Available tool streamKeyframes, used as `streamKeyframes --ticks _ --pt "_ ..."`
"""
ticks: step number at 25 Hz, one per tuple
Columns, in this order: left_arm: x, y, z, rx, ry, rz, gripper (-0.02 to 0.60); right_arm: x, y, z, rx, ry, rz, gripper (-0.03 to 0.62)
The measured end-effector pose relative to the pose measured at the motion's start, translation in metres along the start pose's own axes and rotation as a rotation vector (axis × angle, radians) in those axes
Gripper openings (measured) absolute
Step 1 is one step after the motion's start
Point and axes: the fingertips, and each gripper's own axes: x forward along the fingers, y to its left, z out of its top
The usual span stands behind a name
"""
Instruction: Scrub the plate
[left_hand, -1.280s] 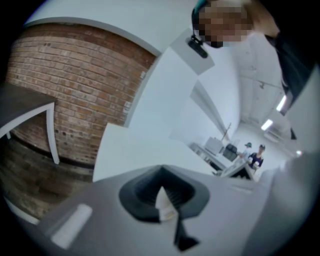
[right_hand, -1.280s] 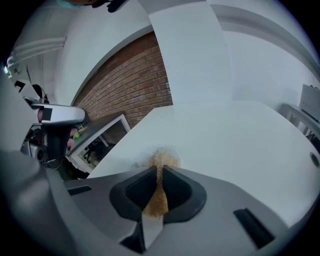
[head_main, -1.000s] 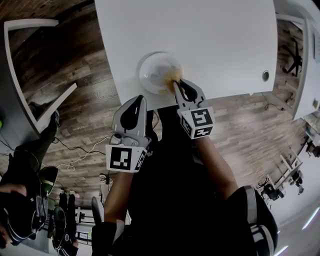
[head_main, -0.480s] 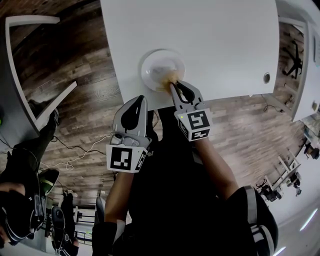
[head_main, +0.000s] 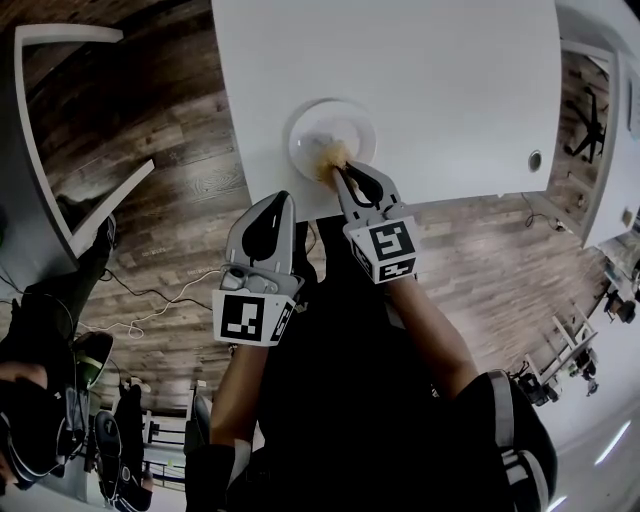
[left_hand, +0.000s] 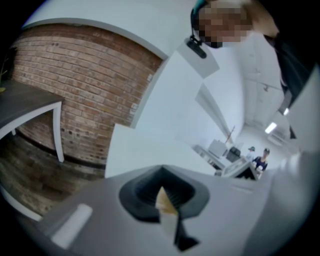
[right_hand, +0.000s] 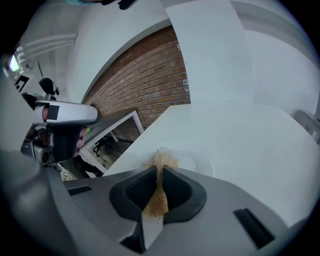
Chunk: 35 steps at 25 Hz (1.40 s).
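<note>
On table's (head_main: 450, 100) plate (head_main: 358, 118), right tongs' (head_main: 338, 170) scrubber (head_main: 330, 152) slid left.

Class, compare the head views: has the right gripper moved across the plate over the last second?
Yes. The right gripper, jaws shut on the scrubber, has slid leftward, from the right part of the plate toward its middle.

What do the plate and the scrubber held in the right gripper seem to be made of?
Plate: probably glazed ceramic, perhaps plastic; it looks white, smooth and faintly glossy. Scrubber: golden-brown, fuzzy tangle of fine strands, so likely a wire or fibre scourer; I cannot tell which.
</note>
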Motion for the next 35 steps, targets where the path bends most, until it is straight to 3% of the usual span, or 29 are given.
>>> streamKeyframes --ticks 19,35 --pt "-0.009 0.011 0.0 -0.031 -0.019 0.026 0.003 0.022 0.044 0.012 -0.032 -0.008 0.098 0.032" --pt "-0.007 0.009 -0.004 -0.046 -0.019 0.038 0.003 0.034 0.044 0.018 -0.032 -0.015 0.121 0.032"
